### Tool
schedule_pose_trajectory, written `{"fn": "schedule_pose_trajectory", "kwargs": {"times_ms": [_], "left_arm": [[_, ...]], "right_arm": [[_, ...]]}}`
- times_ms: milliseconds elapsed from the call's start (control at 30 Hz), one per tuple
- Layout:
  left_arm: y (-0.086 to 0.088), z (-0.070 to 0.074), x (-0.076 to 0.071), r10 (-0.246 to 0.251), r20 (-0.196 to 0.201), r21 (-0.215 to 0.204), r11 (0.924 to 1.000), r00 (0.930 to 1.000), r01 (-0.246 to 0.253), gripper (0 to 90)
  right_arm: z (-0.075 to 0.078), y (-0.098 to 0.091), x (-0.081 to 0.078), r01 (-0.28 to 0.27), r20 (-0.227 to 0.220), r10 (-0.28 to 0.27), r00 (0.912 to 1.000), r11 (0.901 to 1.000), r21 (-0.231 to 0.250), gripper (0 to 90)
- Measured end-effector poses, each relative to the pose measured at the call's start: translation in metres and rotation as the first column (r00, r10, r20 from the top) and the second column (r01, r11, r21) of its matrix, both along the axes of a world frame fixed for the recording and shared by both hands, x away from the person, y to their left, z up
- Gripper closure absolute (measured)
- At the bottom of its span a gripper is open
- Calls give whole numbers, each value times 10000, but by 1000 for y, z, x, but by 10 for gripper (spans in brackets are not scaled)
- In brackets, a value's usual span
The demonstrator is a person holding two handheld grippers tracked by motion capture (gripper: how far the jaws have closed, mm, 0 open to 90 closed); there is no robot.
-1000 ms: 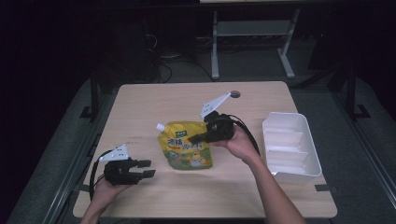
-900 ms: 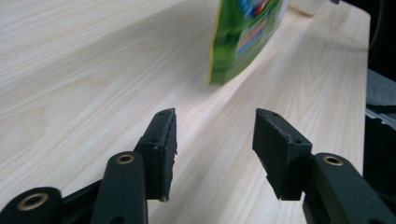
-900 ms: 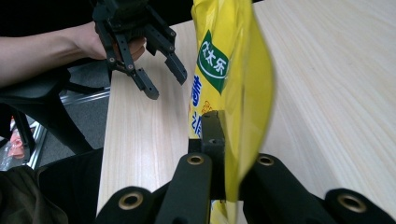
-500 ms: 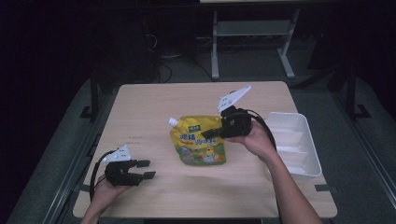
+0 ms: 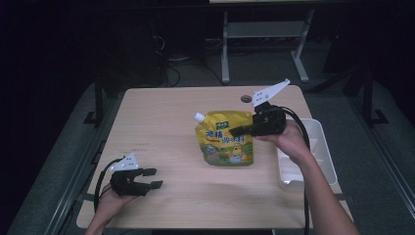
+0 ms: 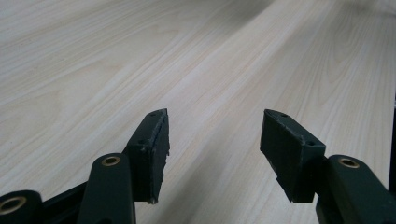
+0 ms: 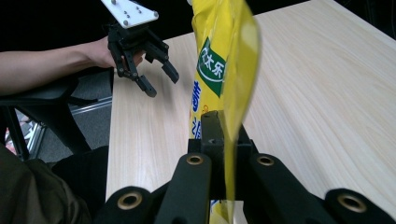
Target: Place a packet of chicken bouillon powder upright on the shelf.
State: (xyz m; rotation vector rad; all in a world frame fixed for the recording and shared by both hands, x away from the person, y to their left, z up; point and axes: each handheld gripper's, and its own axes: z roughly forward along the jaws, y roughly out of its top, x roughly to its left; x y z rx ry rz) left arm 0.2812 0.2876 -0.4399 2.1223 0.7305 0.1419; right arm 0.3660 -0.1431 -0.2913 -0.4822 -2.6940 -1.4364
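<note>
Two tongs: right tongs [image 7: 223, 140] pinch the yellow pouch [image 5: 226, 138]; left tongs [image 6: 215, 154], just widening, gape empty.

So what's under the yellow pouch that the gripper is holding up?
Bare wooden table lies under the yellow pouch, which the right gripper pinches by its edge. The patch of table straight behind the pouch is covered, so anything there cannot be seen. The white tray sits off to the side.

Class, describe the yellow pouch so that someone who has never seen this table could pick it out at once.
Start at the light wooden table and look right of its middle, just left of the white tray at the table's right edge. There the yellow pouch hangs pinched in the right gripper. Its white spout, green label and cartoon print set it apart.
</note>
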Motion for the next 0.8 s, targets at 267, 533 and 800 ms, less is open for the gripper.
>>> {"fn": "schedule_pose_trajectory", "kwargs": {"times_ms": [267, 533, 800], "left_arm": [[1, 0, 1, 107, 23, -33, 9999, 9999, -107, 405], [0, -2, 2, 164, -7, 102, 9998, 9999, -164, 382], [-1, -2, 1, 151, 15, 159, 9998, 9999, -151, 374]], "right_arm": [[6, -19, 2, 132, 23, -131, 9999, 9998, -155, 894], [11, -36, 4, 299, 69, -299, 9995, 9996, 12, 895], [14, -51, 7, 510, 57, -510, 9987, 9987, 35, 895]]}}
